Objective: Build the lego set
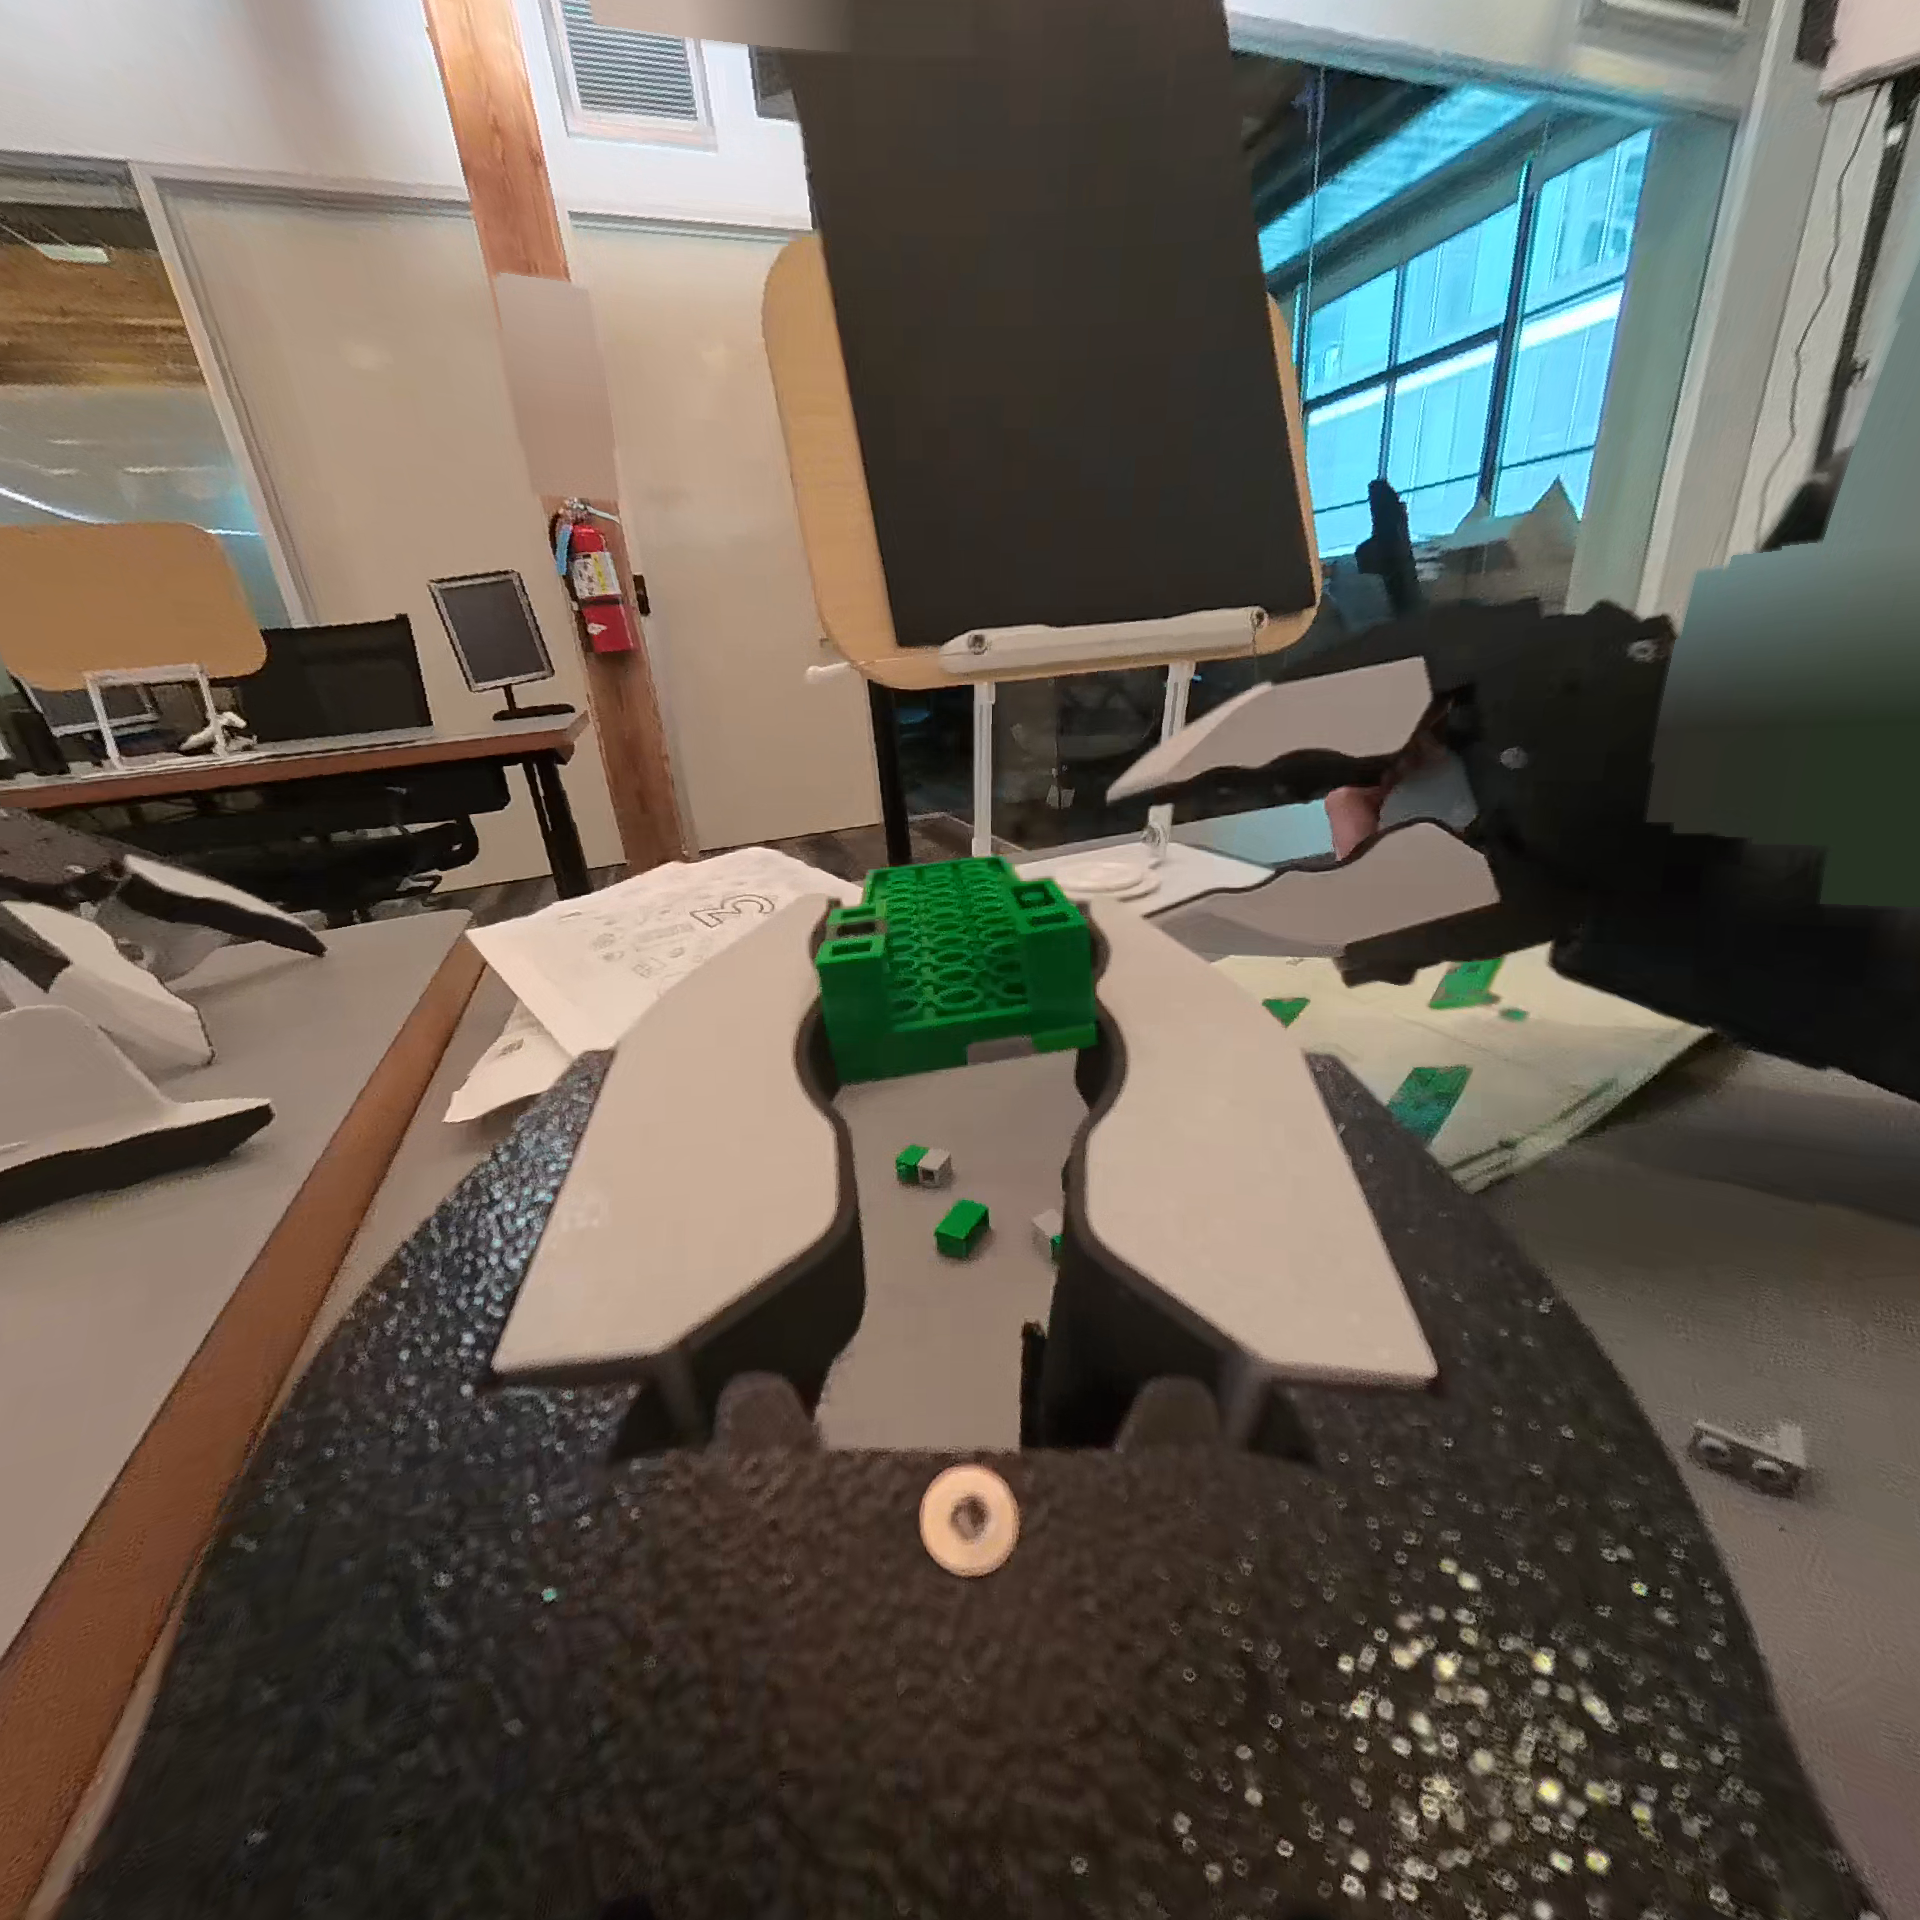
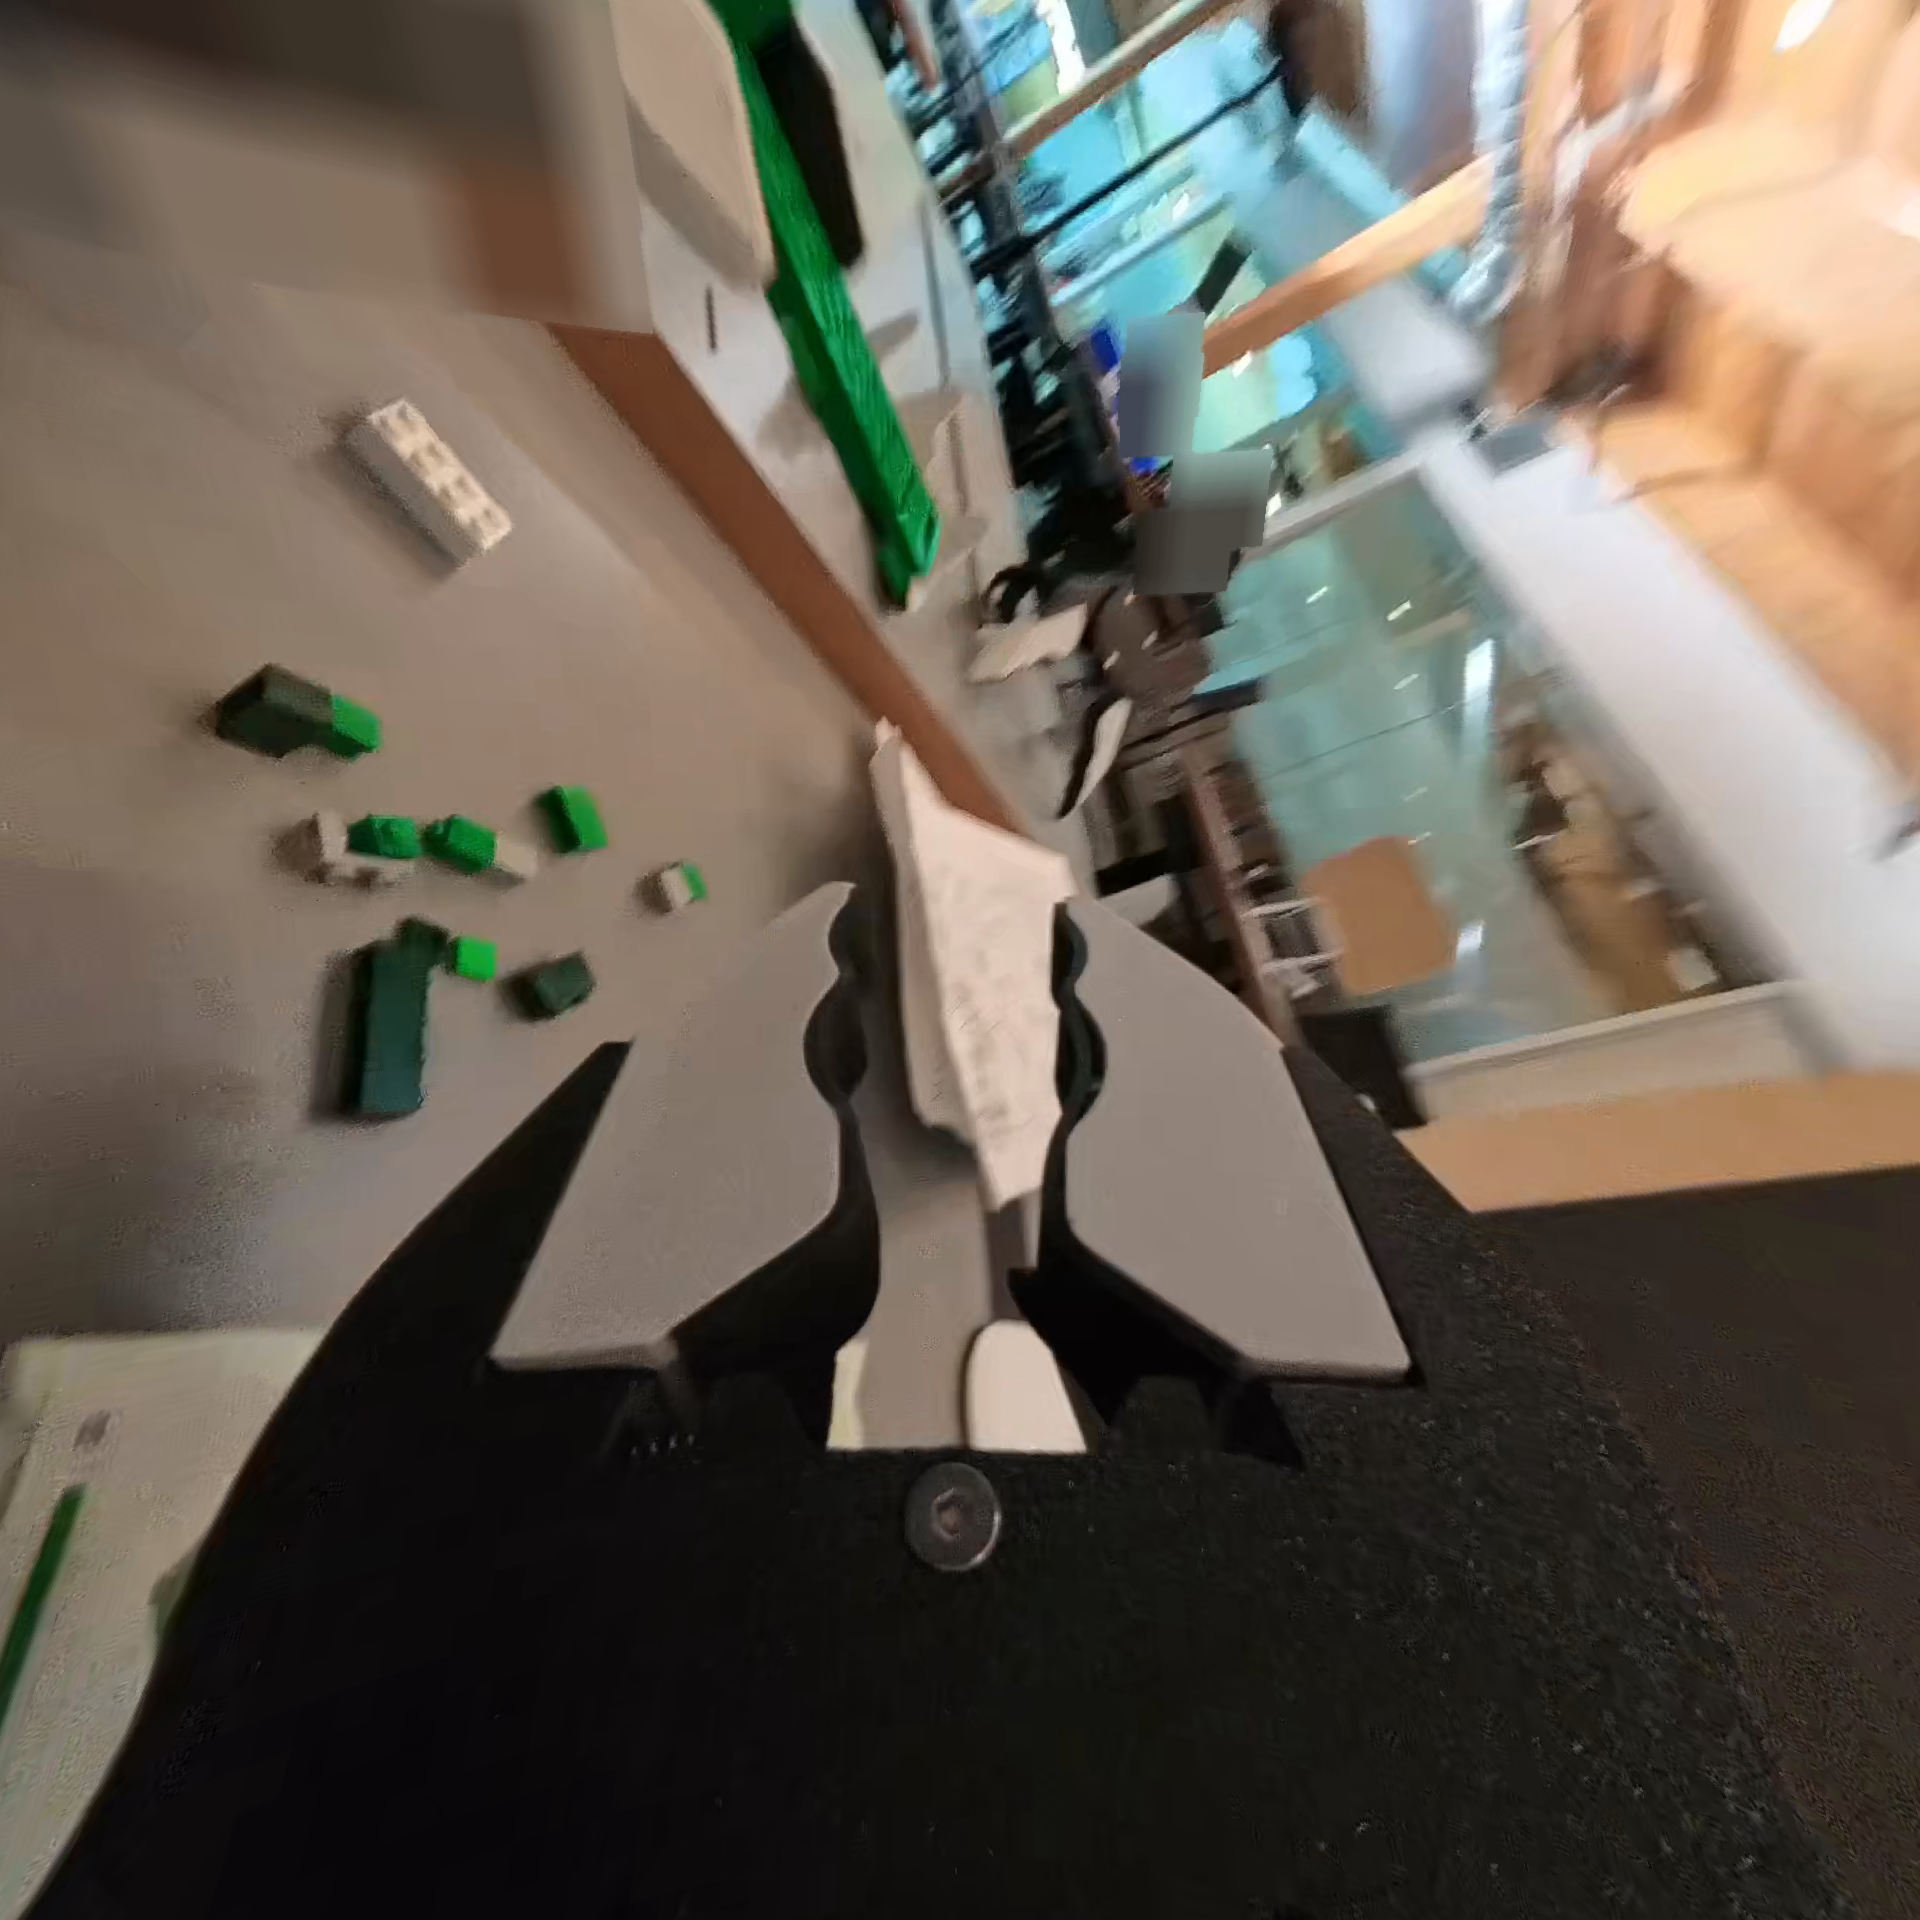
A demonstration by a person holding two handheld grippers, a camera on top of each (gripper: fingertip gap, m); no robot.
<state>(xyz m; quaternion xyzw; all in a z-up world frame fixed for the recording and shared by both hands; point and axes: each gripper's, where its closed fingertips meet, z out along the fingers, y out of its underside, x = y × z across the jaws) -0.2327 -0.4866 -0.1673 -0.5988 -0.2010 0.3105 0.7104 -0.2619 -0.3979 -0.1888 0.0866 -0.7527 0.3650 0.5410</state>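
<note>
My left gripper [image 1: 961,935] is shut on a green lego build [image 1: 951,982], gripping it by its sides just above the grey table [image 1: 935,1351]. The build's hollow underside faces the camera. It also shows in the right wrist view [image 2: 842,343], held by the left gripper [image 2: 696,156] at the top. My right gripper [image 2: 951,914] is open and empty, tilted in the air to the right of the build; it shows in the left wrist view [image 1: 1132,852] too. Several small green and grey bricks [image 2: 457,842] and a white brick [image 2: 426,483] lie loose on the table.
A white instruction sheet [image 1: 644,935] lies left of the build and a printed booklet [image 1: 1455,1060] to its right. A grey brick [image 1: 1751,1460] lies at the right. Spare grippers [image 1: 135,966] rest on the adjoining table. A black board on a stand [image 1: 1049,343] stands behind.
</note>
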